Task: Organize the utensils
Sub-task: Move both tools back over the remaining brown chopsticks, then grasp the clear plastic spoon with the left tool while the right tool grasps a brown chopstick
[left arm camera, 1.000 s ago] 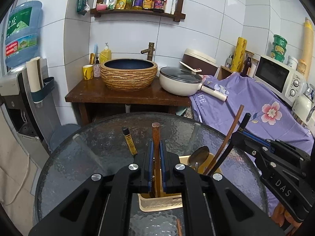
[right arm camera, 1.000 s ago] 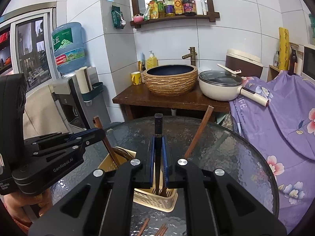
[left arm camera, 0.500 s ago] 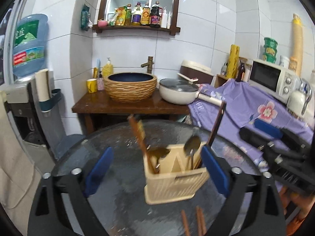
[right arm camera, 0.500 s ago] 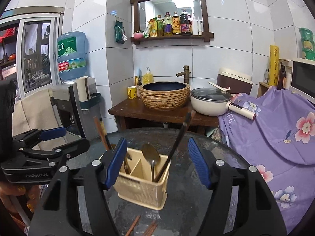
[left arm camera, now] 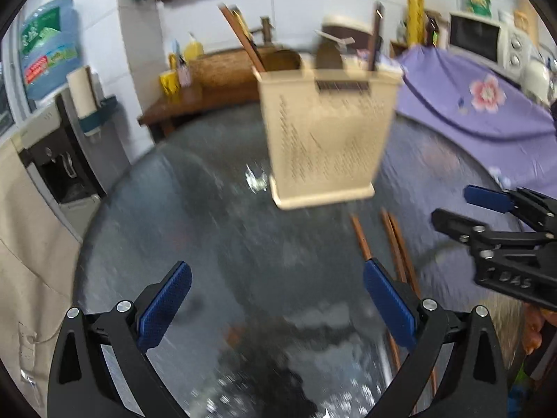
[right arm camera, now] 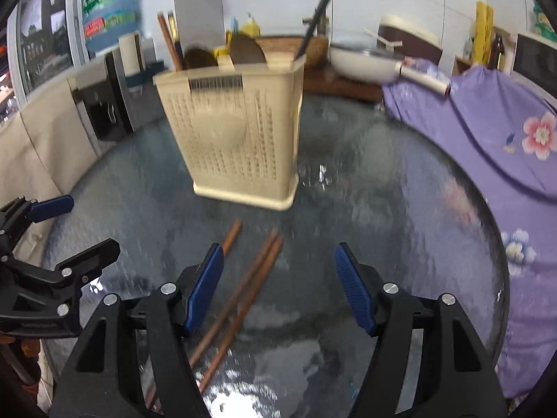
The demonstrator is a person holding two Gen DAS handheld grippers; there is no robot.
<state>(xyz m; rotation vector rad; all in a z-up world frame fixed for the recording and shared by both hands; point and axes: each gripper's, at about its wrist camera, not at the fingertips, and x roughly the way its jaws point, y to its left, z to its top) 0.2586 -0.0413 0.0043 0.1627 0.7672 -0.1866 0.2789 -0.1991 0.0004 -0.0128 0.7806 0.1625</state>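
Three loose brown chopsticks [right arm camera: 243,289] lay on glass surface [right arm camera: 400,244] just before cream utensil holder [right arm camera: 236,139] | left tool [left arm camera: 276,308] wide, empty; right tool [right arm camera: 278,285] partly spread, empty, both jaws just opened | risk: thin sticks roll or skid on glass under pinch | holder perforated, upright, already stocked with spoons, chopsticks.

A cream perforated utensil holder [right arm camera: 240,139] is seen standing upright on the round glass table [right arm camera: 400,230]. Spoons [right arm camera: 248,50], brown chopsticks [right arm camera: 167,40] and a dark-handled utensil [right arm camera: 315,17] are held upright in its compartments. Three brown chopsticks [right arm camera: 250,282] are left lying flat on the glass just in front of the holder, two side by side, one slightly apart.
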